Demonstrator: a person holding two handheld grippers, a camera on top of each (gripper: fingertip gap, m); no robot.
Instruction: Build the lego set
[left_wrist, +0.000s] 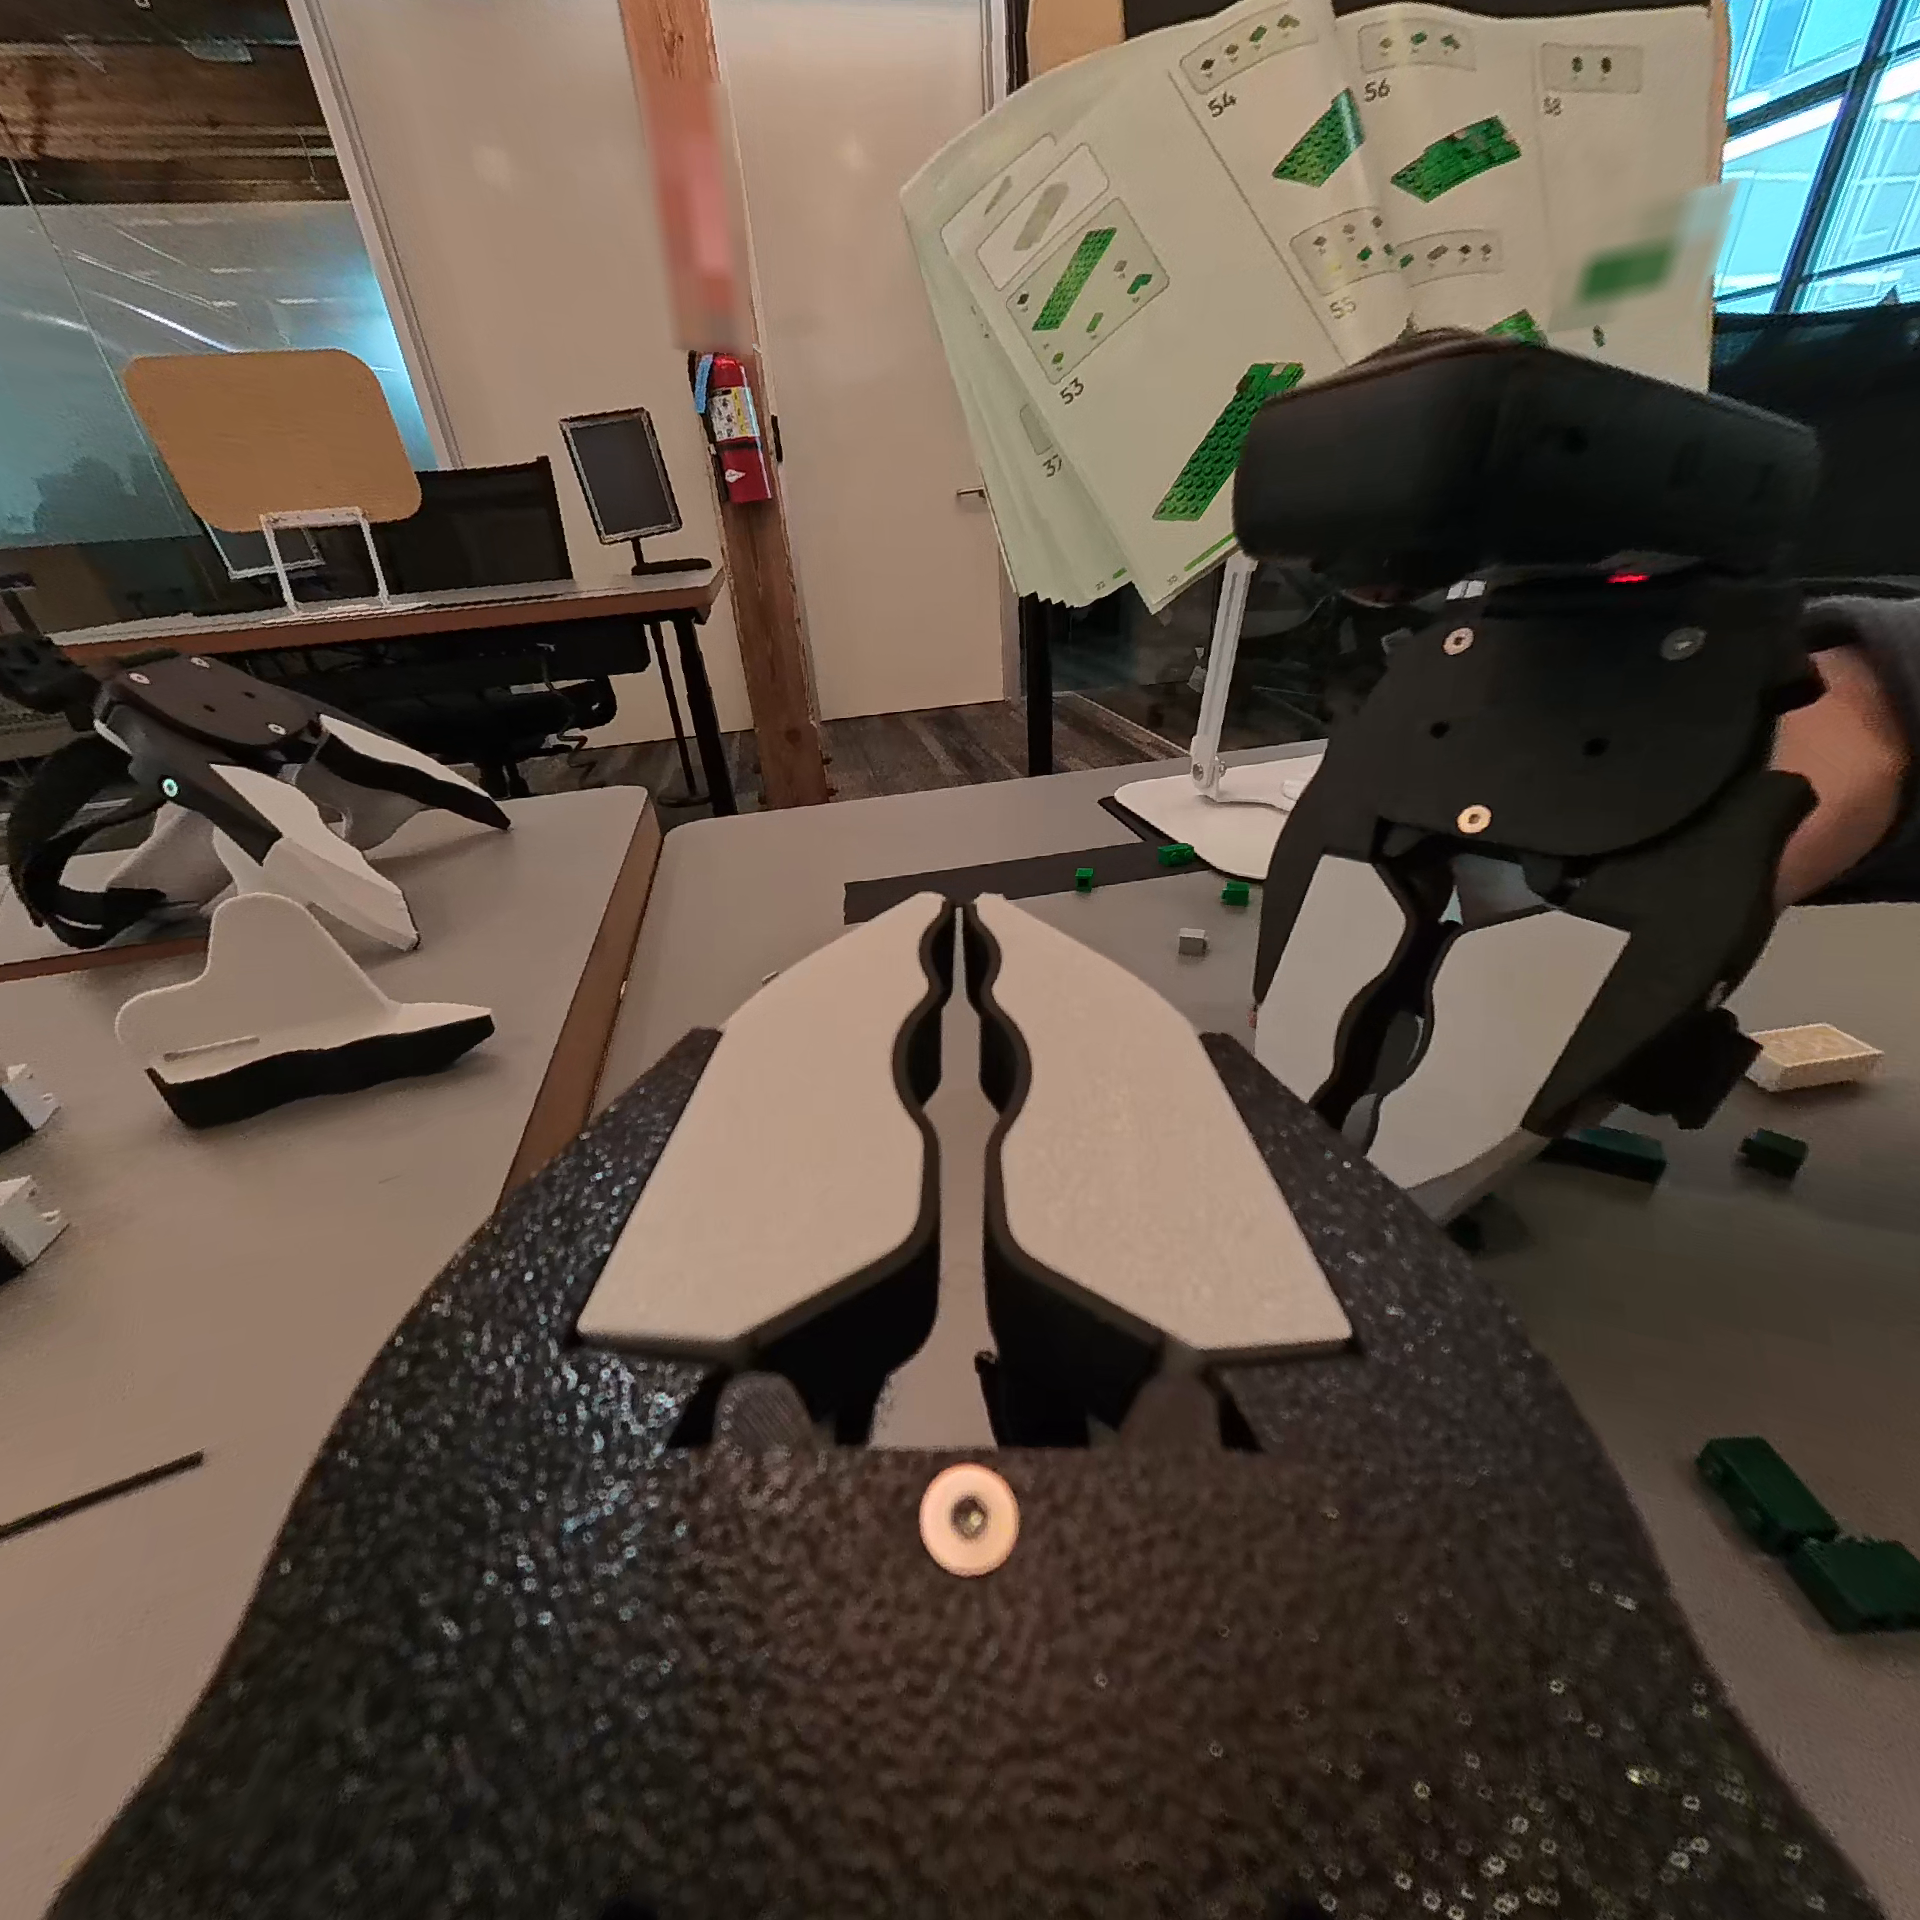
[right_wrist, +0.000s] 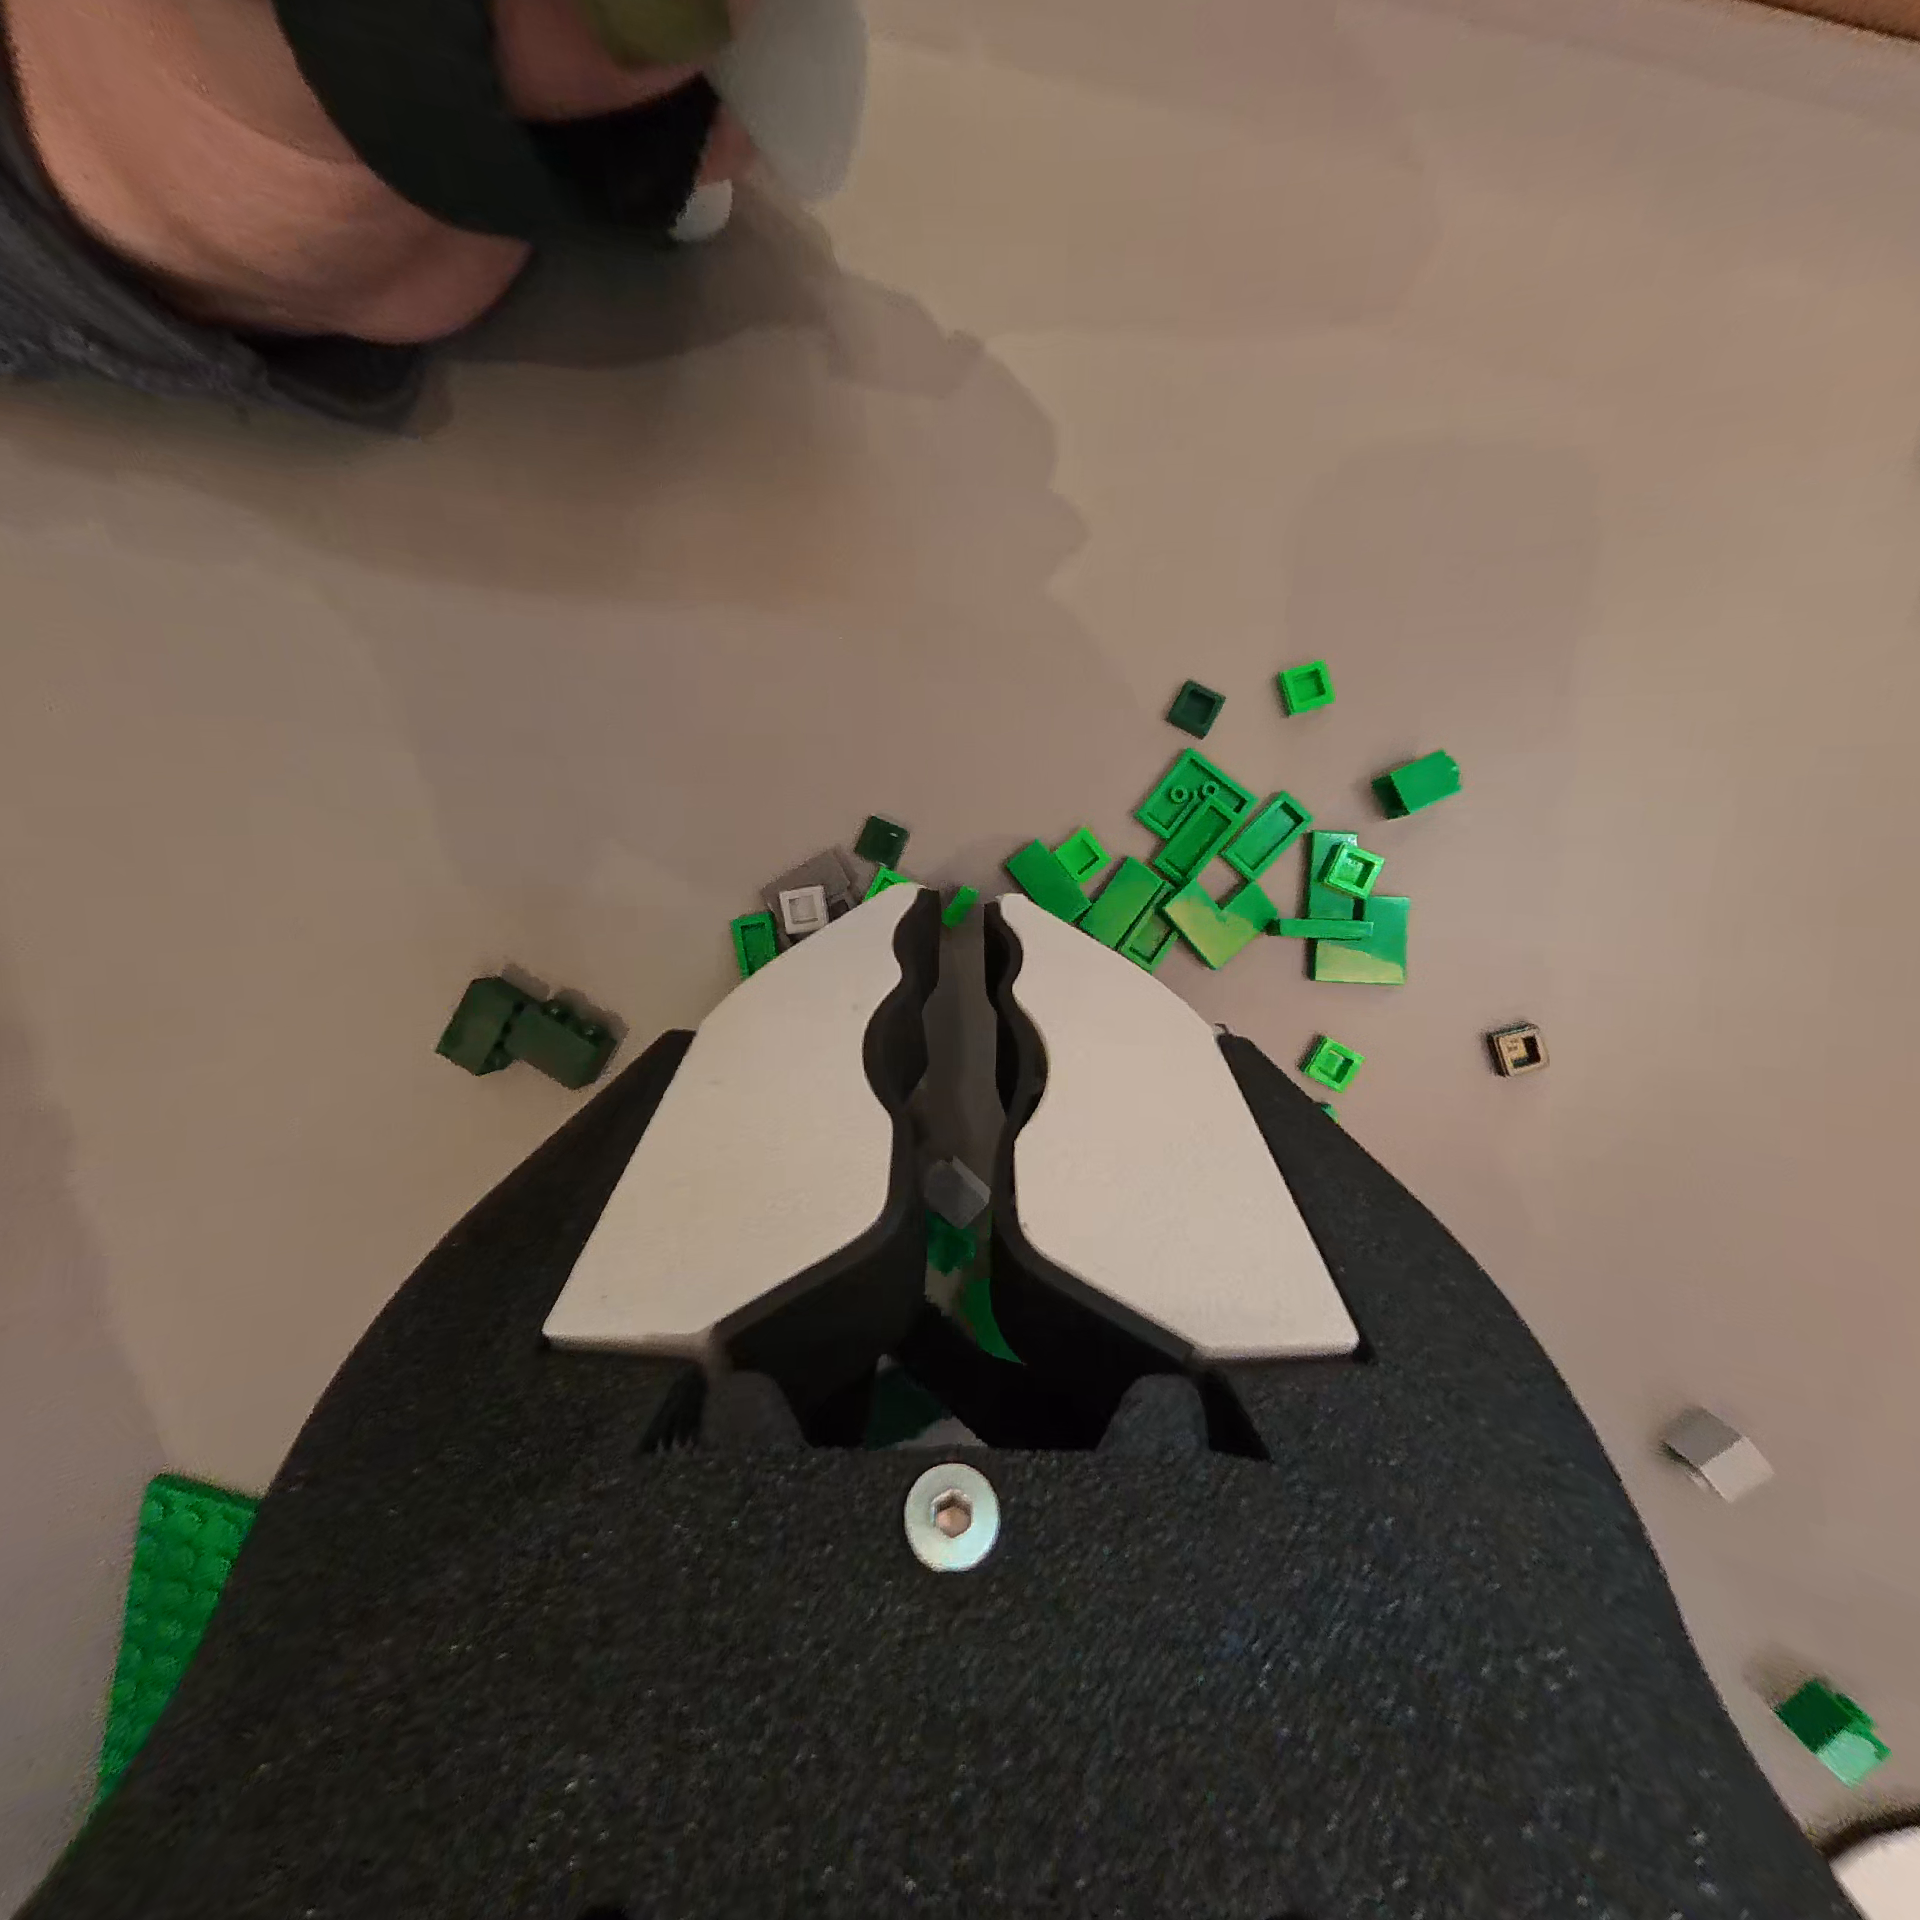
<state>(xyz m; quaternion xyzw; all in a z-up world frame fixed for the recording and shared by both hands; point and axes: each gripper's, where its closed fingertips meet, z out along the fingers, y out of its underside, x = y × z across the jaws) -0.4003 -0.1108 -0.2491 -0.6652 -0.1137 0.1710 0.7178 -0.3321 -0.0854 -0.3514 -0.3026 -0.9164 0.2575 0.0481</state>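
Two grippers. Right gripper (right_wrist: 962, 914): jaws narrow, a small bright-green piece (right_wrist: 961, 902) between the tips; contact with the pads cannot be told. It points steeply down over scattered green tiles (right_wrist: 1226, 883) on the grey table (right_wrist: 1351, 416). Left gripper (left_wrist: 958, 909): jaws closed, nothing between, held level above the table. Open instruction booklet (left_wrist: 1299, 260) on a stand behind, printed with step numbers.

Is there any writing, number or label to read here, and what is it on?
Booklet: printed page and step numbers beside the green brick drawings; I don't quote writing.
Fire extinguisher: a label and a tag, too small to read.
Small dark tile: a printed mark, too small to read.
Green bricks: no writing shows.
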